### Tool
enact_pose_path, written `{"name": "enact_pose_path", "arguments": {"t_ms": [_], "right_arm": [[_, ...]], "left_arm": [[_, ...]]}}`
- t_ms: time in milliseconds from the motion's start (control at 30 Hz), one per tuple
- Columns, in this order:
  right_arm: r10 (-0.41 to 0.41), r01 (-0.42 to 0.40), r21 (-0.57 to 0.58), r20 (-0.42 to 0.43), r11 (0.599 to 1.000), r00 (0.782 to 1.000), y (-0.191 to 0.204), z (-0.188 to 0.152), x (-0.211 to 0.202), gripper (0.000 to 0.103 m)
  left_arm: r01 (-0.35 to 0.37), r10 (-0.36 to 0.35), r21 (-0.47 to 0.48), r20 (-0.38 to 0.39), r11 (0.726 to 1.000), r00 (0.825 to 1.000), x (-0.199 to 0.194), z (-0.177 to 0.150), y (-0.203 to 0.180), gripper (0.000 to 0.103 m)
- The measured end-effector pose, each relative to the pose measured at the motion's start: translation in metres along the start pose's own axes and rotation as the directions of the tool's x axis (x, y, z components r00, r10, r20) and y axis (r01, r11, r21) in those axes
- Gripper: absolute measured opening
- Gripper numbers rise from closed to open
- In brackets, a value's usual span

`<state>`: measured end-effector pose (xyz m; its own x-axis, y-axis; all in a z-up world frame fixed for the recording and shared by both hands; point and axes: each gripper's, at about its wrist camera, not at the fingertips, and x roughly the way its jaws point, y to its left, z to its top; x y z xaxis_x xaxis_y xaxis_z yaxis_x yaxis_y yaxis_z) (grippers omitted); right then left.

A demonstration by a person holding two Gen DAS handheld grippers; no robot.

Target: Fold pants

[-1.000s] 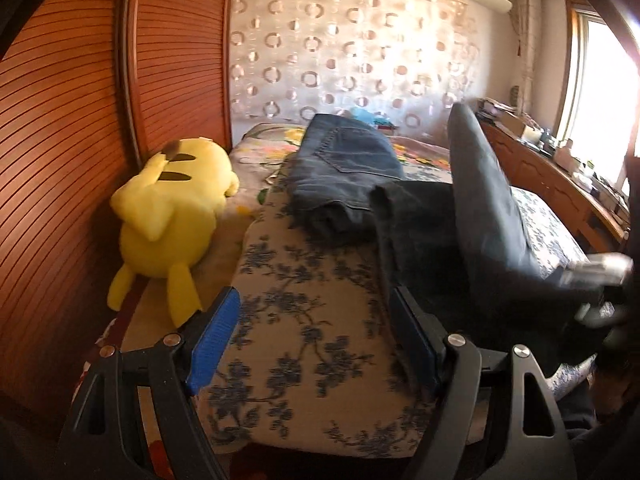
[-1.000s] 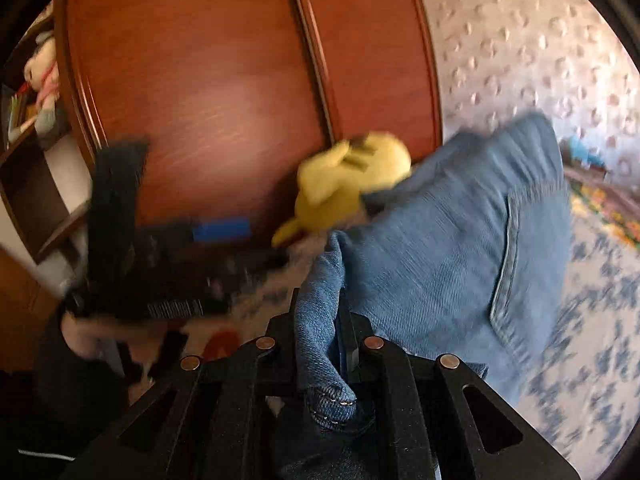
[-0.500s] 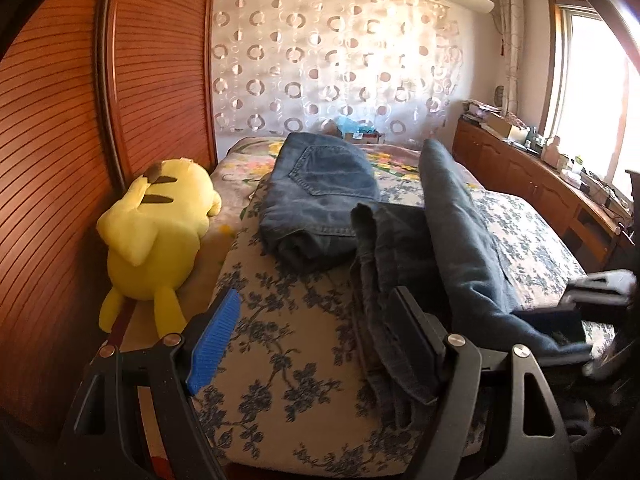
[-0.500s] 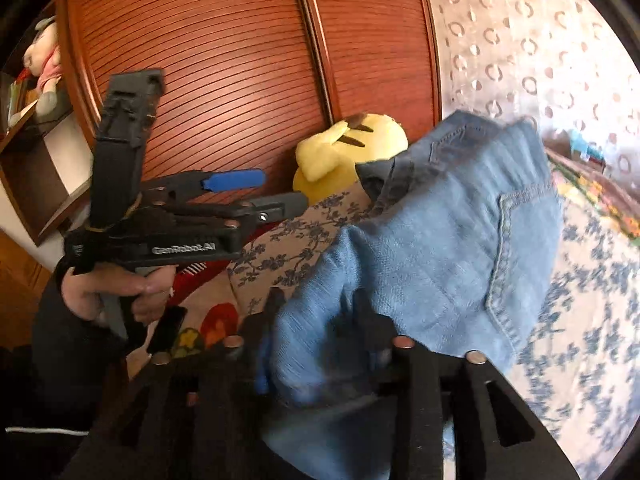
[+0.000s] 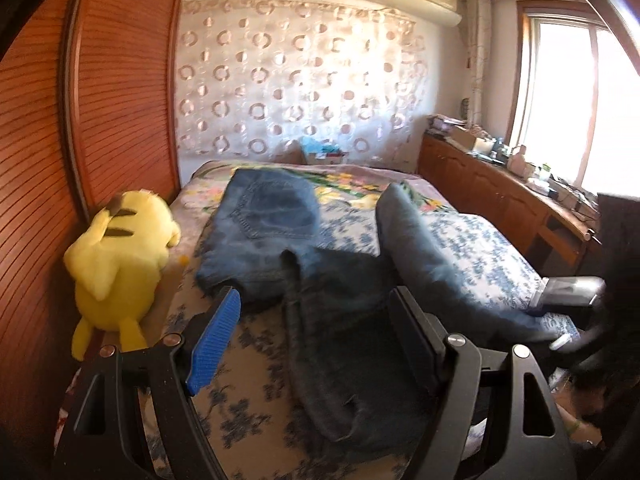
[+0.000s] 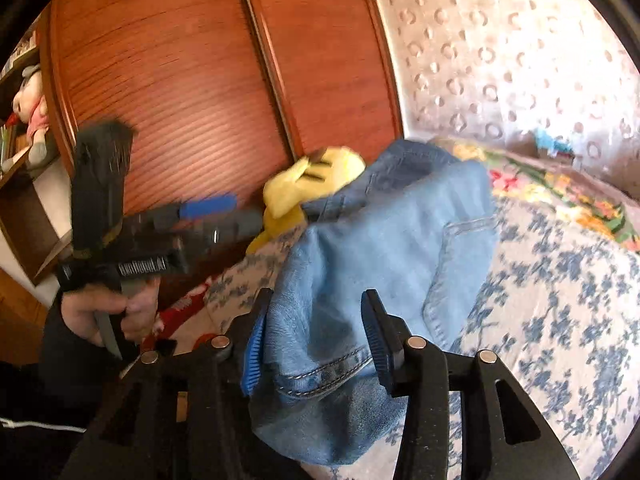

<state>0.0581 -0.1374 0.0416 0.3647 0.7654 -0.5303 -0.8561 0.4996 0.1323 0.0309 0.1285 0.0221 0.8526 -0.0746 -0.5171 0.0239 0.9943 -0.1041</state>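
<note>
Left wrist view, from left to right. A slatted wardrobe is seen at the edge, and a yellow plush toy is propped against it on the bed. The pants, blue jeans, are spread along the floral cover: the seat, with a back pocket uppermost, lies toward the head of the bed. One leg runs flat toward the camera. The other leg is raised off the cover toward the right. The left gripper is held spread wide above the flat leg, and nothing is pinched by it. At the far right the right gripper is rendered only as a blurred pale shape.

Right wrist view, from left to right. The hand carrying the left gripper is shown in front of the wardrobe, smeared by motion. The jaws of the right gripper are closing, with the stitched hem of the raised leg bunched between them.

The fold is judged to be at an early stage. One leg has been taken up and no finished crease can be seen. The legs are yet to be laid together and the length doubled over.

The waistband is foreshortened and hard to read. The foot of the bed is cut off by the gripper bodies. How firmly the hem is pressed cannot be told.
</note>
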Motion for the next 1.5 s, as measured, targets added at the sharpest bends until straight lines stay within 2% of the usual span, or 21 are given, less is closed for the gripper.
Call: {"name": "enact_pose_path", "arguments": {"t_ms": [100, 233, 367, 433, 500, 600, 667, 733, 800, 867, 900, 933, 1067, 1167, 1267, 1367, 1500], "right_arm": [[0.042, -0.042, -0.014, -0.044, 0.999, 0.998, 0.013, -0.009, 0.023, 0.011], [0.100, -0.101, -0.010, -0.095, 0.995, 0.990, 0.036, -0.020, 0.056, 0.010], [0.083, -0.090, -0.042, -0.141, 0.995, 0.987, 0.057, -0.029, 0.080, 0.011], [0.076, -0.082, -0.041, -0.128, 0.996, 0.989, 0.062, -0.028, 0.080, 0.013], [0.061, -0.065, -0.034, -0.112, 0.997, 0.992, 0.065, -0.027, 0.069, 0.022], [0.030, -0.032, -0.033, -0.084, 0.999, 0.996, 0.067, -0.028, 0.054, 0.037], [0.004, -0.007, -0.036, -0.073, 0.999, 0.997, 0.069, -0.029, 0.044, 0.039], [-0.030, 0.028, -0.042, -0.064, 0.999, 0.997, 0.069, -0.029, 0.037, 0.040], [-0.071, 0.069, -0.047, -0.046, 0.996, 0.996, 0.067, -0.029, 0.033, 0.041], [-0.113, 0.112, -0.039, -0.027, 0.993, 0.993, 0.064, -0.024, 0.029, 0.041], [-0.127, 0.126, -0.031, -0.020, 0.992, 0.992, 0.063, -0.024, 0.030, 0.041], [-0.149, 0.148, -0.024, -0.015, 0.989, 0.989, 0.062, -0.024, 0.032, 0.041], [-0.235, 0.235, -0.019, 0.001, 0.972, 0.972, 0.059, -0.023, 0.036, 0.042], [-0.243, 0.243, 0.013, 0.017, 0.970, 0.970, 0.058, -0.020, 0.037, 0.042], [-0.230, 0.229, 0.033, 0.028, 0.973, 0.973, 0.060, -0.015, 0.047, 0.043], [-0.215, 0.214, 0.037, 0.023, 0.976, 0.976, 0.057, -0.015, 0.052, 0.044], [-0.193, 0.194, 0.026, -0.009, 0.981, 0.981, 0.056, -0.013, 0.074, 0.046]], "left_arm": [[0.025, -0.025, 0.031, -0.003, 0.999, 1.000, 0.009, 0.009, -0.010, 0.078], [0.065, -0.062, 0.051, -0.061, 0.997, 0.996, 0.031, 0.011, -0.016, 0.078], [0.053, -0.041, 0.097, -0.122, 0.994, 0.992, 0.054, 0.001, -0.018, 0.078], [0.029, -0.009, 0.109, -0.180, 0.994, 0.984, 0.070, -0.009, -0.015, 0.076], [0.022, 0.002, 0.107, -0.217, 0.994, 0.976, 0.081, -0.019, -0.010, 0.072], [0.036, -0.012, 0.093, -0.238, 0.995, 0.971, 0.085, -0.028, -0.006, 0.062], [0.046, -0.023, 0.095, -0.232, 0.994, 0.972, 0.083, -0.029, -0.006, 0.058], [0.066, -0.043, 0.094, -0.225, 0.993, 0.973, 0.081, -0.028, -0.007, 0.049], [0.093, -0.069, 0.099, -0.220, 0.991, 0.973, 0.077, -0.028, -0.011, 0.032], [0.111, -0.085, 0.118, -0.211, 0.987, 0.974, 0.073, -0.029, -0.018, 0.022], [0.124, -0.098, 0.117, -0.203, 0.985, 0.974, 0.072, -0.028, -0.020, 0.011], [0.134, -0.111, 0.111, -0.193, 0.985, 0.975, 0.069, -0.028, -0.021, 0.008], [0.155, -0.144, 0.092, -0.114, 0.984, 0.983, 0.038, -0.020, -0.022, 0.006], [0.130, -0.123, 0.074, -0.084, 0.989, 0.989, 0.021, -0.021, -0.015, 0.006], [0.070, -0.065, 0.043, -0.109, 0.997, 0.992, 0.025, -0.034, 0.004, 0.006], [0.032, -0.031, 0.004, -0.154, 0.999, 0.988, 0.035, -0.052, 0.022, 0.006], [0.004, -0.001, 0.020, -0.182, 1.000, 0.983, 0.041, -0.067, 0.021, 0.006]]}}
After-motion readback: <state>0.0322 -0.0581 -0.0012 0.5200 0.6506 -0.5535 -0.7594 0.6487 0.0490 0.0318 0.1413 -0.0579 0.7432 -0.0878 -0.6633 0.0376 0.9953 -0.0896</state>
